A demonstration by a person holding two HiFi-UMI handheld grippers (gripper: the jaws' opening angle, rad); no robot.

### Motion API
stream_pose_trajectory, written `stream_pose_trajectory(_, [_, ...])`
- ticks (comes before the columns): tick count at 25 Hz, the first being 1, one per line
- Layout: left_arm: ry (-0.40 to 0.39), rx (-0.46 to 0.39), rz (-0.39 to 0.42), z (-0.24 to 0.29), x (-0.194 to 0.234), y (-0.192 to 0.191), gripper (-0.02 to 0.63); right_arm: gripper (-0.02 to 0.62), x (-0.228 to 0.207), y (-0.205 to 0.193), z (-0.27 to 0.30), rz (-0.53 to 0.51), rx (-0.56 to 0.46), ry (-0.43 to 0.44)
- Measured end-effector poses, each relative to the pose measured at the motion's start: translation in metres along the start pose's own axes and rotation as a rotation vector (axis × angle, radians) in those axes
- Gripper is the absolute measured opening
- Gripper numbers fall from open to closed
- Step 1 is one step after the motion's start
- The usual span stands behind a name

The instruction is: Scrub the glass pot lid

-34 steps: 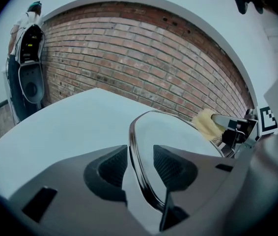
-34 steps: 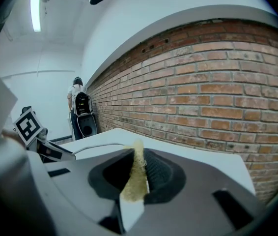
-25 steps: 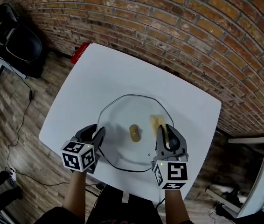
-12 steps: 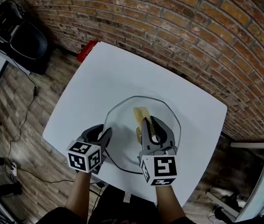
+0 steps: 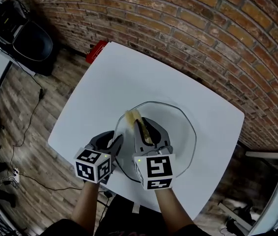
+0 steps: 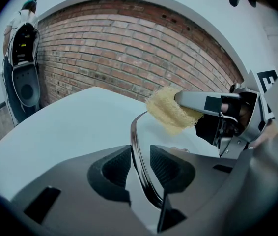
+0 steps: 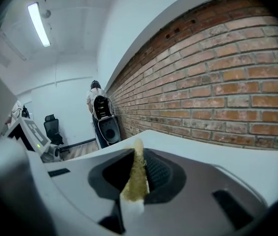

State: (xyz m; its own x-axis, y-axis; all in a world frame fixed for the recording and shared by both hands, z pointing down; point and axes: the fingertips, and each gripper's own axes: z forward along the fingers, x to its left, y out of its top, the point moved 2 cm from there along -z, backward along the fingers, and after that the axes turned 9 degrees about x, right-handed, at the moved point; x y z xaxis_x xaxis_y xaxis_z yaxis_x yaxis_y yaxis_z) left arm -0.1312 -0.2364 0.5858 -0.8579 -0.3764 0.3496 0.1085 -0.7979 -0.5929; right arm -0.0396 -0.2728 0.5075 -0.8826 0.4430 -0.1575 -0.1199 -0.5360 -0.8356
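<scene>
The round glass pot lid (image 5: 180,127) lies flat on the white table (image 5: 104,92). My left gripper (image 5: 115,144) is shut on the lid's near-left rim (image 6: 140,166), which runs between the two pads. My right gripper (image 5: 141,126) is shut on a yellow sponge (image 5: 132,116), which it holds over the lid's left part close to the rim. From the left gripper view the sponge (image 6: 169,113) shows just beyond the rim, with the right gripper (image 6: 227,117) behind it. The right gripper view shows the sponge (image 7: 135,176) squeezed thin between the pads. The lid's knob is hidden under the right gripper.
A brick wall (image 5: 203,28) runs behind the table. A red object (image 5: 96,51) sits at the table's far left corner. A black machine (image 5: 21,33) stands on the wooden floor to the left. Bare table top lies left of and beyond the lid.
My right gripper has carried the sponge from the lid's right side across to its left part. The left gripper has kept its hold on the rim.
</scene>
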Motion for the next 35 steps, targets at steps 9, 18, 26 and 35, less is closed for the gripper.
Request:
stream_pose_trajectory(9, [0.002, 0.007, 0.009, 0.0, 0.0, 0.0, 0.122, 0.058, -0.021, -0.02, 0.01, 0.023, 0.077, -0.049])
stream_pose_trajectory(18, [0.011, 0.006, 0.013, -0.001, 0.0, -0.001, 0.121, 0.058, -0.085, -0.044, -0.016, 0.052, 0.159, -0.225])
stream_pose_trajectory(26, [0.012, 0.01, 0.019, -0.001, -0.001, -0.001, 0.123, 0.058, -0.135, -0.05, -0.053, 0.111, 0.179, -0.372])
stream_pose_trajectory(35, [0.003, 0.007, 0.015, 0.001, -0.001, 0.0, 0.122, 0.058, -0.081, -0.024, -0.047, 0.067, 0.123, -0.246])
